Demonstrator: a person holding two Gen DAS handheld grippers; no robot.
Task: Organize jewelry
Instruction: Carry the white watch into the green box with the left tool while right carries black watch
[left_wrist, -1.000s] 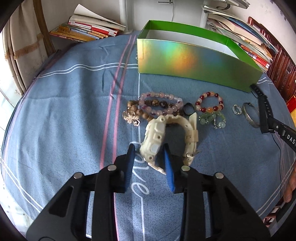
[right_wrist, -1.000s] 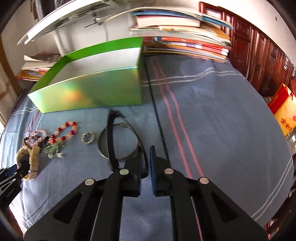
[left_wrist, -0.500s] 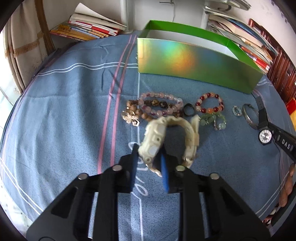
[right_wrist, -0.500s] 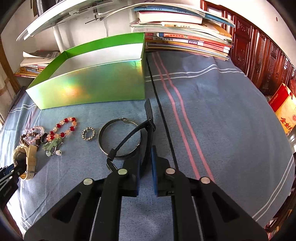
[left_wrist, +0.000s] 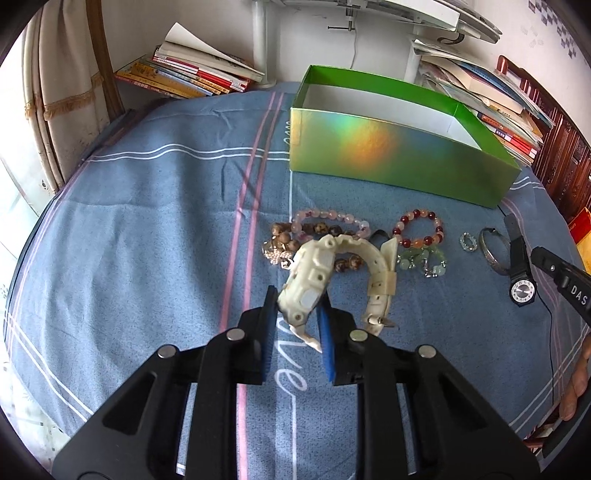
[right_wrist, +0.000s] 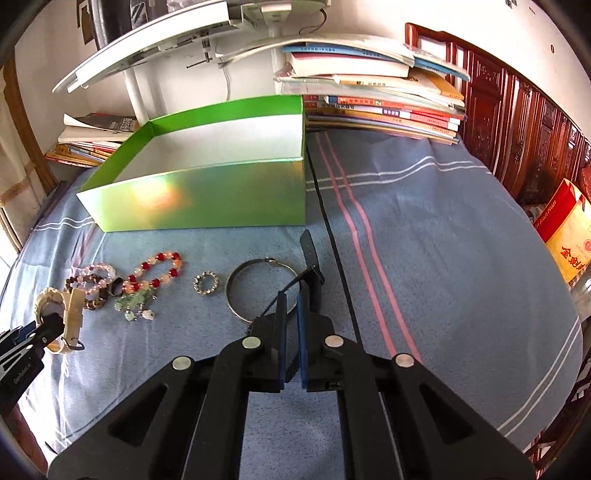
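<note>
Your left gripper (left_wrist: 298, 314) is clenched on the case of the cream watch (left_wrist: 308, 284); its fingers (left_wrist: 271, 325) have just been closing and now press the case from both sides. The watch is lifted a little above the blue cloth (left_wrist: 147, 221). Its case stands on edge, tilted, and its long axis runs away from you toward the green box (left_wrist: 388, 155), while the strap curves to the right and comes down with the buckle end near the cloth. Behind it lie the pink and brown bead bracelets (left_wrist: 325, 225), then to the right the red and orange bead bracelet (left_wrist: 419, 227), the pale green bracelet (left_wrist: 421, 258), a small sparkling ring (left_wrist: 468, 242) and the silver bangle (left_wrist: 493, 251). At the far right, your right gripper (right_wrist: 290, 299) is clenched on the black watch (left_wrist: 521, 266). In the left wrist view this watch hangs almost upright, with the white dial at the bottom and the strap pointing up toward the box. The right wrist view does not show the dial; there you see only the black strap (right_wrist: 310, 254) rising past the fingertips over the bangle. Only that view shows the white inside floor of the box, and the red and yellow carton (right_wrist: 569, 236) at the right edge.
</note>
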